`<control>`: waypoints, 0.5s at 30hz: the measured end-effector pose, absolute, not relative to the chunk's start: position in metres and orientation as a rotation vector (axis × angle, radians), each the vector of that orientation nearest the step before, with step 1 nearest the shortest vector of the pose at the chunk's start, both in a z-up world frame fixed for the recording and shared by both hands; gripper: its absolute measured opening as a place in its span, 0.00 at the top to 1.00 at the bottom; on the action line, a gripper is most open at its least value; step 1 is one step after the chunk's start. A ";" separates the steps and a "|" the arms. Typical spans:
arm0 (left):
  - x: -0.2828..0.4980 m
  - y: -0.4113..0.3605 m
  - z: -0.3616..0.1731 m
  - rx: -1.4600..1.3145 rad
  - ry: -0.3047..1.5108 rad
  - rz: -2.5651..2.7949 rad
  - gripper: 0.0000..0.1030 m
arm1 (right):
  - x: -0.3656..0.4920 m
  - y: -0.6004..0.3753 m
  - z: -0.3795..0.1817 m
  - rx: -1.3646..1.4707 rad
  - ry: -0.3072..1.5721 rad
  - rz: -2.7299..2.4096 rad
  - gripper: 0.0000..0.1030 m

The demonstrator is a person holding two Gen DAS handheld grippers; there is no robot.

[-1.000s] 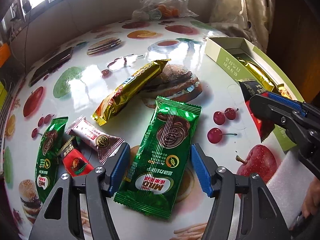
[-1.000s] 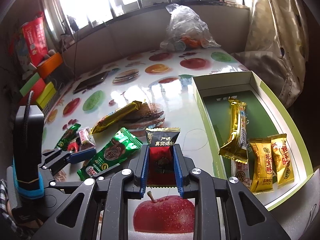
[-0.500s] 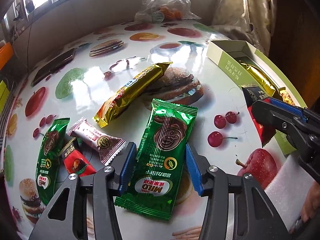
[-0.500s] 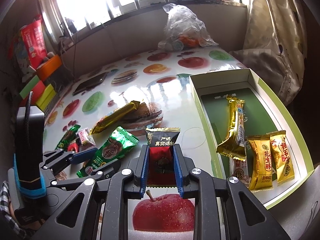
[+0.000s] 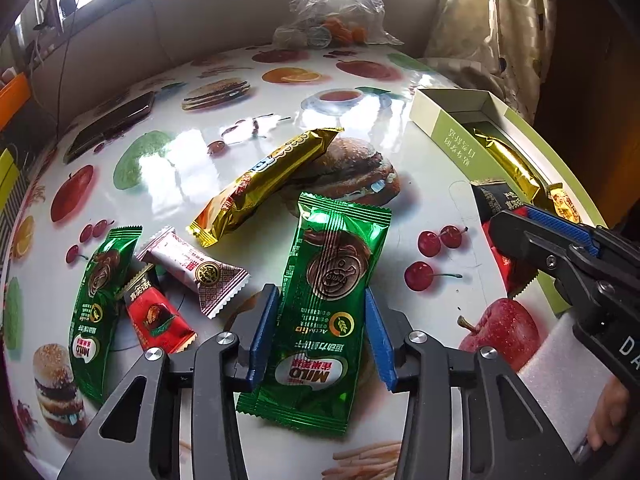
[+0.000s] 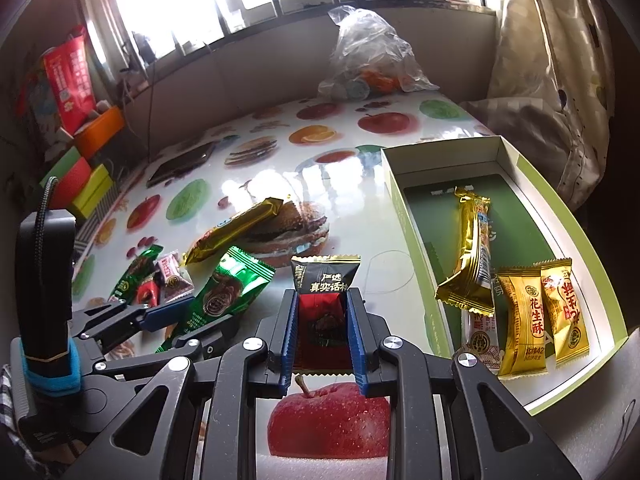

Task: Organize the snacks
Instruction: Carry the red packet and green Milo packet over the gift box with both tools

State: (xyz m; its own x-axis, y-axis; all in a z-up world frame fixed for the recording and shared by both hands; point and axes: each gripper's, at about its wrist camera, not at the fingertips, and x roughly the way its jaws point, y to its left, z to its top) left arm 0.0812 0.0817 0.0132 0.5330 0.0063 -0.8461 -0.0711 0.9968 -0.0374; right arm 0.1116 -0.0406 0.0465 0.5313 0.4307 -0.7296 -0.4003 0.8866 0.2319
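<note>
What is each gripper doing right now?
Left gripper: open, its fingers on either side of the large green snack packet on the table.
Right gripper: closed on a black-and-red snack packet.

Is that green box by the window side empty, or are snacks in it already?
Partly filled. The green box holds a long gold bar and small yellow packets; much of its floor is bare.
</note>
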 end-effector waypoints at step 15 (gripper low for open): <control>0.076 0.082 0.038 -0.084 0.956 0.038 0.57 | 0.106 -0.038 0.056 0.027 0.862 0.504 0.78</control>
